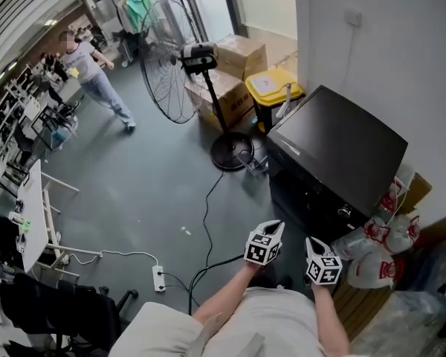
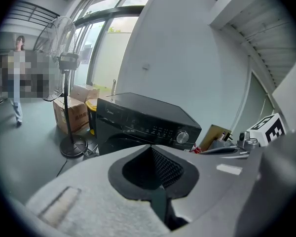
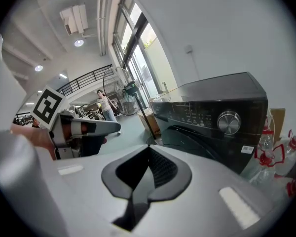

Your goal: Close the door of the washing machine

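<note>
Facing the washing machine (image 2: 138, 120), panel print illegible, left gripper (image 2: 153, 151) and right gripper (image 3: 149, 151) are closed, empty.

1. Left gripper (image 1: 265, 244) sits at lower centre of the head view, its jaws pressed together with nothing between them
2. Right gripper (image 1: 323, 262) is just beside it on the right, not touching it, jaws likewise together and empty
3. The left forearm (image 1: 223, 301) and right forearm (image 1: 331, 326) rise from the bottom edge, both grippers tilted slightly downward
</note>
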`<state>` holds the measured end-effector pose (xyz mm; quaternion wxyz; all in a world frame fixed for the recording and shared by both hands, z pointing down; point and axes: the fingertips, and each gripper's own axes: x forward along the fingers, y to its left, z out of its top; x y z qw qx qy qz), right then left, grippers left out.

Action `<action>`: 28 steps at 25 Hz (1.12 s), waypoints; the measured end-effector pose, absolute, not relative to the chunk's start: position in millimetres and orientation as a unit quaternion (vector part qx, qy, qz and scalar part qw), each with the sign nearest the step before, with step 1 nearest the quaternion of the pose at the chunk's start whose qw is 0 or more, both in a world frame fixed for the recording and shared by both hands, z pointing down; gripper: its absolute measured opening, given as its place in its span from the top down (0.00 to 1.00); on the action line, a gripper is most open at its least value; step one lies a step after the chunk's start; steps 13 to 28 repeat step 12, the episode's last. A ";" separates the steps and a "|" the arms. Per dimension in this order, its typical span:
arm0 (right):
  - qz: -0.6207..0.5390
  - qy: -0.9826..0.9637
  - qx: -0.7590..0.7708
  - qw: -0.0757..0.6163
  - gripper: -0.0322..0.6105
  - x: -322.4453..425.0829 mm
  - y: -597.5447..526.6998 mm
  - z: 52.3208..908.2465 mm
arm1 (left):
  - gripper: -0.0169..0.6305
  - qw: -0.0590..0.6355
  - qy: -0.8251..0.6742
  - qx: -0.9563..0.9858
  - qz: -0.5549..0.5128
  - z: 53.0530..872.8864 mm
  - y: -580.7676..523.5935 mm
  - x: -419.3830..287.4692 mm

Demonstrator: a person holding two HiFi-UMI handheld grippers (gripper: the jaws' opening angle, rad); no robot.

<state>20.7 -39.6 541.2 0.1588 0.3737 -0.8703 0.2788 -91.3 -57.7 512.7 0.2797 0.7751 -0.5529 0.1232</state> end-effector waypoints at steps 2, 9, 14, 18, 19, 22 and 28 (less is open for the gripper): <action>0.277 -0.872 0.371 0.158 0.95 19.5 -41.1 540.1 | 0.97 0.280 -0.558 0.772 0.123 513.7 -59.6 -94.0; 0.272 -0.876 0.367 0.157 0.95 17.6 -39.4 539.1 | 0.97 0.283 -0.568 0.764 0.116 514.0 -57.2 -98.9; 0.269 -0.878 0.365 0.156 0.95 17.3 -42.8 539.1 | 0.97 0.280 -0.570 0.764 0.114 513.4 -59.7 -98.9; 0.269 -0.878 0.365 0.156 0.95 17.3 -42.8 539.1 | 0.97 0.280 -0.570 0.764 0.114 513.4 -59.7 -98.9; 0.269 -0.878 0.365 0.156 0.95 17.3 -42.8 539.1 | 0.97 0.280 -0.570 0.764 0.114 513.4 -59.7 -98.9; 0.269 -0.878 0.365 0.156 0.95 17.3 -42.8 539.1 | 0.97 0.280 -0.570 0.764 0.114 513.4 -59.7 -98.9; 0.269 -0.878 0.365 0.156 0.95 17.3 -42.8 539.1 | 0.97 0.280 -0.570 0.764 0.114 513.4 -59.7 -98.9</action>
